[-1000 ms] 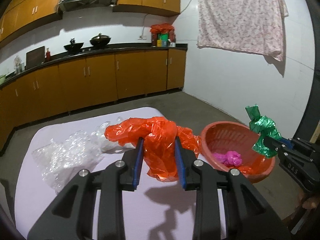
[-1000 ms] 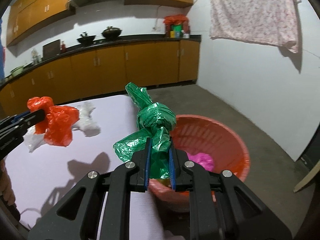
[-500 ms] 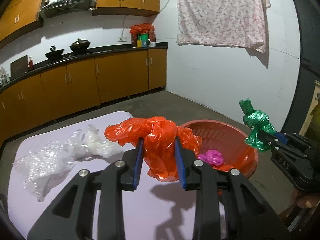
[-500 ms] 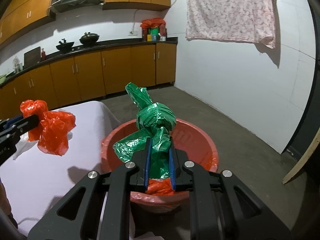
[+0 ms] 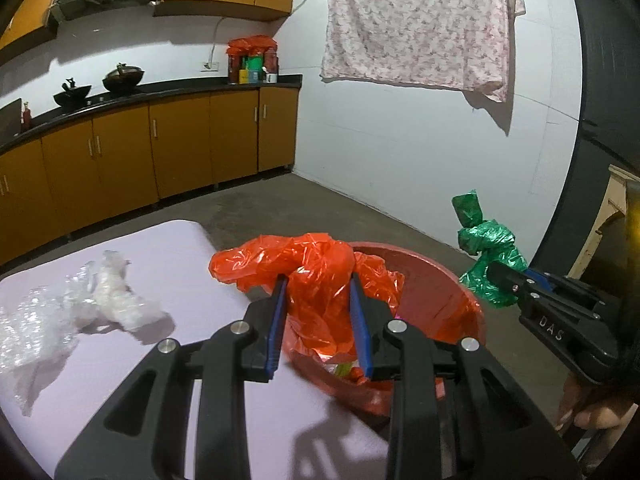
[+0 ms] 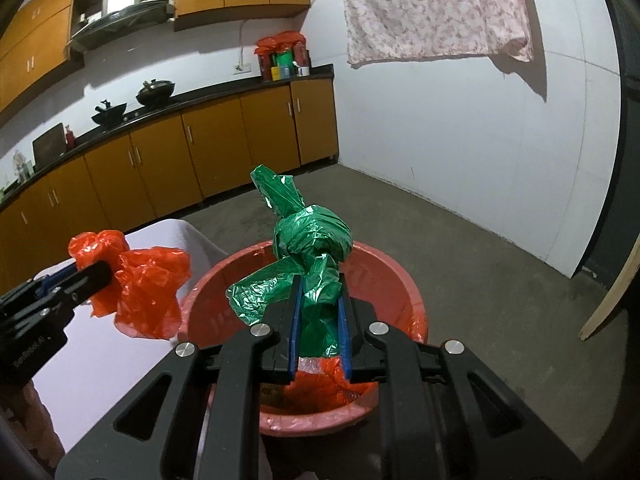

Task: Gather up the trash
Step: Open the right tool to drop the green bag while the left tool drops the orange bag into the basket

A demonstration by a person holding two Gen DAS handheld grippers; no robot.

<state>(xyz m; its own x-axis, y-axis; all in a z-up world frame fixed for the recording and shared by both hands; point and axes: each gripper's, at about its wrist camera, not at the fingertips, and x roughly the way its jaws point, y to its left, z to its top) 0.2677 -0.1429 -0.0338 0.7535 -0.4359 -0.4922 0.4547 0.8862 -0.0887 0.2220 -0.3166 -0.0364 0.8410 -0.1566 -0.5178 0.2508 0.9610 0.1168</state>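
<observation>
The left hand-held gripper (image 5: 320, 320) is clamped on the orange bag (image 5: 316, 280), just at the near rim of the basin (image 5: 432, 280). The right hand-held gripper (image 6: 318, 332) pinches the green bag (image 6: 312, 248) over the basin. Left of the basin, clear wrap (image 5: 60, 312) lies on the surface (image 5: 180, 260).

We've got open air straight ahead of both sets of jaws, nothing above the red basin (image 6: 404, 292) but the bags we're holding. Left of the left jaws, clear plastic wrap (image 5: 36, 328) and a white wad (image 5: 120, 300) clutter the table (image 5: 180, 256). Beyond the basin, bare floor runs up to the wall.
</observation>
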